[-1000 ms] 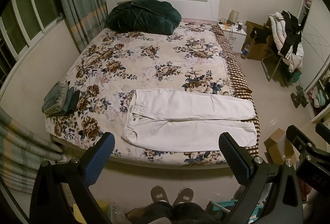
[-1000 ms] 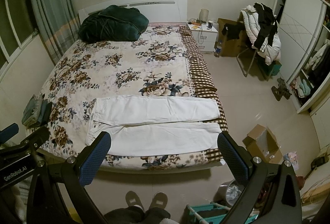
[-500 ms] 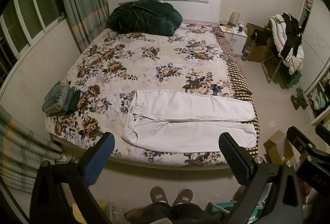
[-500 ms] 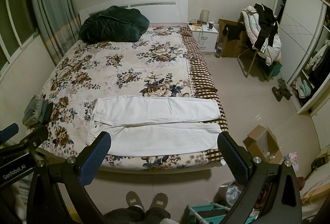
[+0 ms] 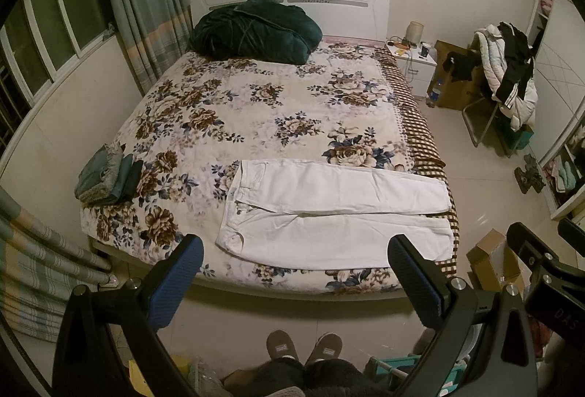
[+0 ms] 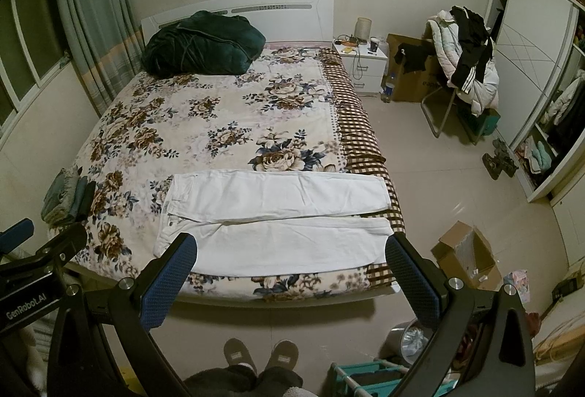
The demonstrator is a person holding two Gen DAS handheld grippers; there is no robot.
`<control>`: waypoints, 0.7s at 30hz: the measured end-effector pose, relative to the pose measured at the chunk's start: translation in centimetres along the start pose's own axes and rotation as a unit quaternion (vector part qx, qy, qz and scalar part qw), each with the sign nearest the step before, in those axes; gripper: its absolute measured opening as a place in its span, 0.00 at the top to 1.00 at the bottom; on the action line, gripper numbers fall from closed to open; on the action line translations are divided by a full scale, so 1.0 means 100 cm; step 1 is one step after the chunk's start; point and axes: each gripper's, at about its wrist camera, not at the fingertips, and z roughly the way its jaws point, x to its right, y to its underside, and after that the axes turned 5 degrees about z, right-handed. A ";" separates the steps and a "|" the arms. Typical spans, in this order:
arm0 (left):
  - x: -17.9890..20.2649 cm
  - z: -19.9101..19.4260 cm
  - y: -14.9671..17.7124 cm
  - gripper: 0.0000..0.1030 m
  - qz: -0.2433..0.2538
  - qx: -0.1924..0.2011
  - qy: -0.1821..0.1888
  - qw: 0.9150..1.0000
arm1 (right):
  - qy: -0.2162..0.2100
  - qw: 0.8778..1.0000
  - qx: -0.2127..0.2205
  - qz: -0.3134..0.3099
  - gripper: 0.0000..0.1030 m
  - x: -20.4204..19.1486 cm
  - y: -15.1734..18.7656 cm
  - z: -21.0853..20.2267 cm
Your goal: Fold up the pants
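Both the left tongs [image 5: 294, 274] and right tongs [image 6: 290, 272] hang spread wide and empty above the white pants [image 5: 332, 210], which lie flat at the bed's [image 5: 256, 111] six-o'clock edge, soft and limp, best pinched at waistband and hem corners.

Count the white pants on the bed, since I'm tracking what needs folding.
1: the white pants lie flat along the bed's near edge, legs pointing right. The stack of folded clothes at the left edge may hide others.
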 end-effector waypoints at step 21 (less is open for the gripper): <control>0.015 0.009 -0.003 0.00 -0.020 0.000 -0.009 1.000 | -0.010 1.000 -0.020 0.004 0.00 0.010 -0.007 0.020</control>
